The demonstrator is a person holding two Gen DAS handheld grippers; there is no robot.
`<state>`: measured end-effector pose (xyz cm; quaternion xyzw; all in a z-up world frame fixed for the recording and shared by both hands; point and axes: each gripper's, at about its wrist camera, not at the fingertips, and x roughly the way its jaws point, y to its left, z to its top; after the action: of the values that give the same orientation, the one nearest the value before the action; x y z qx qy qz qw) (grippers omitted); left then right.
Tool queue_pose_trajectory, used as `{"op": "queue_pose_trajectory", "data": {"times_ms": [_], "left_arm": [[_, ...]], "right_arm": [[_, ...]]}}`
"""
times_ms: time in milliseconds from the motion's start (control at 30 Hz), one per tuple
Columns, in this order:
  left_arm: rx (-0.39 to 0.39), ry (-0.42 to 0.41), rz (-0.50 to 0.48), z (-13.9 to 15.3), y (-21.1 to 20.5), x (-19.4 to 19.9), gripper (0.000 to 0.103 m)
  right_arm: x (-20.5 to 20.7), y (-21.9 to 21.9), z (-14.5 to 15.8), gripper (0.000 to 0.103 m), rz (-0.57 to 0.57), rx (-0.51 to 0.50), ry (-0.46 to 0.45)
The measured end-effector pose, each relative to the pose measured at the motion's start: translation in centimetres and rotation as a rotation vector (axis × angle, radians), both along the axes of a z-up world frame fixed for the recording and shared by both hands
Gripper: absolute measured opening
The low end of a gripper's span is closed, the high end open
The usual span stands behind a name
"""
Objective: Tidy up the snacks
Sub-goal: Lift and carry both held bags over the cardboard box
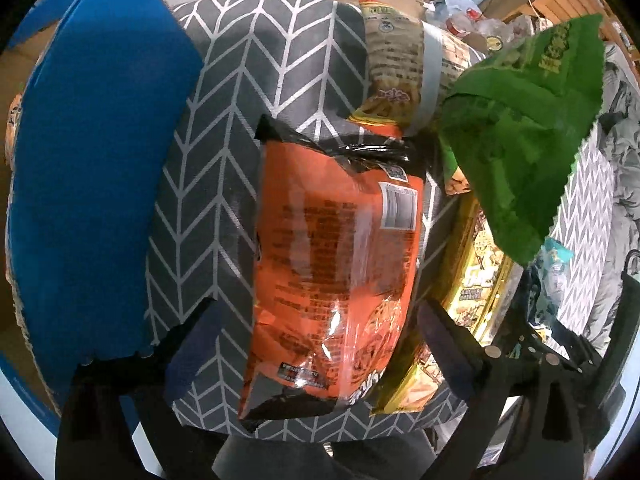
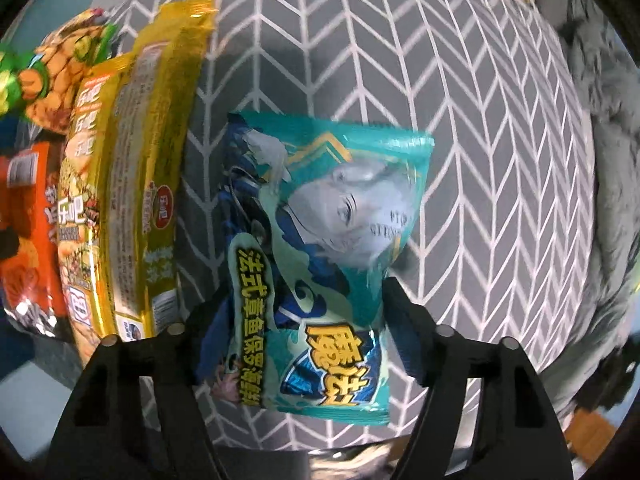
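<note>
The left hand-held gripper (image 1: 320, 344) stands wide open, its fingers either side of the orange bag (image 1: 336, 264), which lies on the grey patterned cloth (image 1: 224, 128). The right hand-held gripper (image 2: 298, 320) is clamped on the teal bag (image 2: 320, 248), beside the yellow bag (image 2: 132, 168).

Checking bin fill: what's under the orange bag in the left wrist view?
Orange bag lies on the grey chevron fabric; its right edge overlaps a yellow packet. Anything directly beneath its middle is covered.
</note>
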<state>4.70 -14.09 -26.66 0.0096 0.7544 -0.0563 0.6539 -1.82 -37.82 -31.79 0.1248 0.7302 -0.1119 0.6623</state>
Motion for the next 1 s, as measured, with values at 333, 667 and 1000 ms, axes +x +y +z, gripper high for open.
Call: {"op": "queue_pose_trajectory", "data": {"times_ms": [333,667,1000], "left_arm": [[0.069,-0.020,-0.026,-2.3,-2.8,-1.1,0.099],[0.009,-0.062,-0.074,-3.3,-2.6,-1.9,0.074],[-0.048,-0.045,-0.091,-2.6,-1.6,-3.1,0.053]], "right_arm": [[-1.0,-3.0,-0.5,0.077,-0.061,0.014,-0.006],[-0.3,-0.1,0.6,0.064,-0.013,-0.005,-0.043],[-1.0,0.0,1.3,0.063,0.049,0.004,-0.061]]}}
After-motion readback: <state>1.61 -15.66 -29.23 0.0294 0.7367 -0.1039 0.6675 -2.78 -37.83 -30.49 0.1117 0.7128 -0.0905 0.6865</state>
